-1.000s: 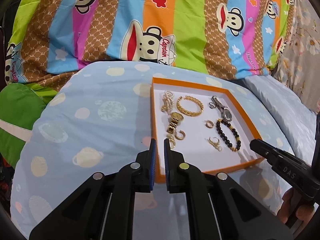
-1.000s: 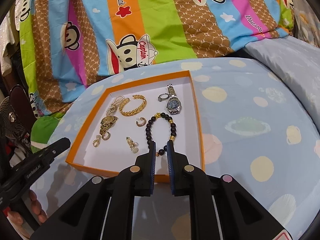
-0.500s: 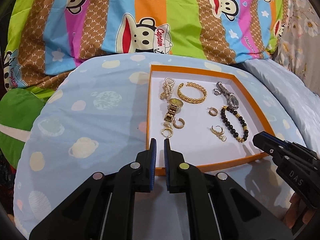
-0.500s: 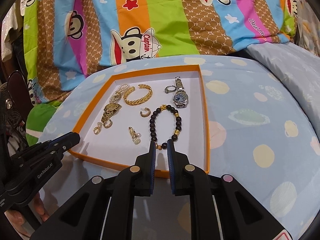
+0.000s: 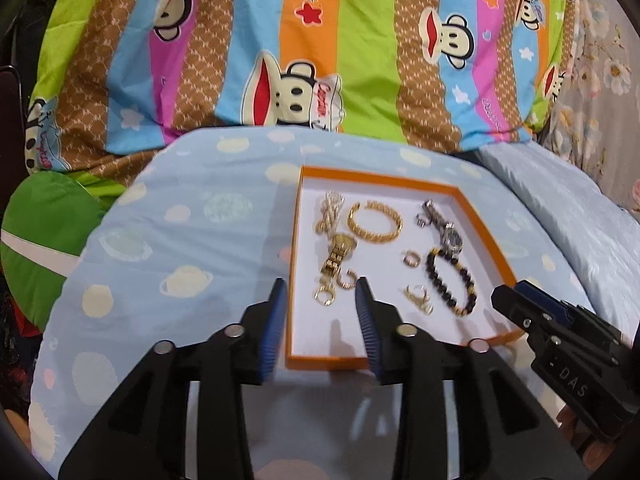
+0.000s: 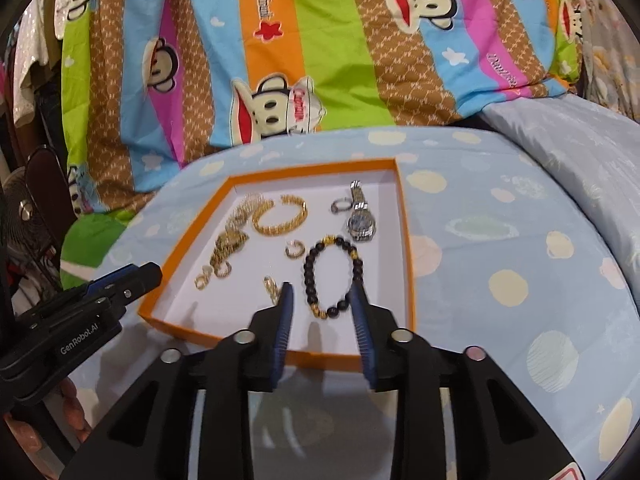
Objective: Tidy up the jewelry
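Observation:
An orange-rimmed tray (image 5: 380,178) (image 6: 320,168) with a white floor lies on a blue cushion. In it are a gold watch (image 5: 340,252) (image 6: 228,244), a gold cuff bracelet (image 5: 375,236) (image 6: 280,230), a silver watch (image 5: 446,228) (image 6: 360,226), a black bead bracelet (image 5: 435,276) (image 6: 308,276), a pearl piece (image 5: 332,208) and several small gold earrings. My left gripper (image 5: 320,282) (image 6: 148,274) hangs over the tray's near left corner, jaws opening, nothing between them. My right gripper (image 6: 321,286) (image 5: 508,300) hovers near the bead bracelet, jaws opening, also holding nothing.
The cushion (image 5: 192,248) (image 6: 500,240) has a planet print and curves away at its edges. A striped monkey-print duvet (image 5: 320,60) rises behind it. A green pillow (image 5: 44,232) lies at the left. A second pale blue cushion (image 6: 592,152) sits to the right.
Both grippers were shut and now stand with their jaws apart. Both have moved a little forward over the tray's near edge.

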Action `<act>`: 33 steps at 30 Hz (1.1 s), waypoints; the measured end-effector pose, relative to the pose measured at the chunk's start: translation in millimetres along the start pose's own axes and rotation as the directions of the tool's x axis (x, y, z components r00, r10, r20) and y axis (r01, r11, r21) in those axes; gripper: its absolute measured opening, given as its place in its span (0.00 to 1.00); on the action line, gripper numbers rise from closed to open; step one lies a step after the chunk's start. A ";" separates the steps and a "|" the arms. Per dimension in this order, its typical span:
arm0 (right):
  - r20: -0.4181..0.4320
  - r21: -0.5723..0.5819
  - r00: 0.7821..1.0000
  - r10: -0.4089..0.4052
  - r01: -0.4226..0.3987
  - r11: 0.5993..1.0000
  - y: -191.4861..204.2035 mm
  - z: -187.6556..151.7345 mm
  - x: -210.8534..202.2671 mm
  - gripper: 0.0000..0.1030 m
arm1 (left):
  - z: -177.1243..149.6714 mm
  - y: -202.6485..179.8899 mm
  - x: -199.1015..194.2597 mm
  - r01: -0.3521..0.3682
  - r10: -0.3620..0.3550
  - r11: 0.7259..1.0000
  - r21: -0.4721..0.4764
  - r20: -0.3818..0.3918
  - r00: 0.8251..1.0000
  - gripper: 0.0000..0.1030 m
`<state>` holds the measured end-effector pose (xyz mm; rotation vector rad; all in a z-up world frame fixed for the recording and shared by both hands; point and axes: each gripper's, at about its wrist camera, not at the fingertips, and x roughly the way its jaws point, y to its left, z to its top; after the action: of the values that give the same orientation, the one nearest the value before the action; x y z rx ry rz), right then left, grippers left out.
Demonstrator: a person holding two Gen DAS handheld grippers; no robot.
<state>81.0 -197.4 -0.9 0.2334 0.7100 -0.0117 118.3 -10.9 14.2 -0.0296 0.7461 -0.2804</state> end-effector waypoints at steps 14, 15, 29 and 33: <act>0.102 -0.029 0.991 -0.086 0.090 0.996 0.2 -2.6 -14.5 0.73 | -7.1 -27.3 11.9 -0.066 0.065 0.995 0.072 0.015 0.998 0.34; 0.096 -0.042 0.992 -0.085 0.089 0.995 2.5 -4.3 -13.4 0.73 | -8.2 -26.8 12.6 -0.071 0.070 0.995 0.076 0.013 0.997 0.34; 0.059 -0.044 0.994 -0.087 0.090 0.995 6.7 -11.5 -9.9 0.76 | -15.1 -25.7 10.1 -0.117 0.115 0.990 0.073 0.036 0.993 0.57; 0.067 -0.052 0.991 -0.112 0.116 0.992 8.9 -13.8 -10.6 0.76 | -17.5 -25.1 10.4 -0.125 0.123 0.990 0.071 0.031 0.992 0.58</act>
<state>64.8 -186.4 -2.3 0.1379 0.6581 -0.1075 107.7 -36.5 -2.5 0.0812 0.7075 -0.1882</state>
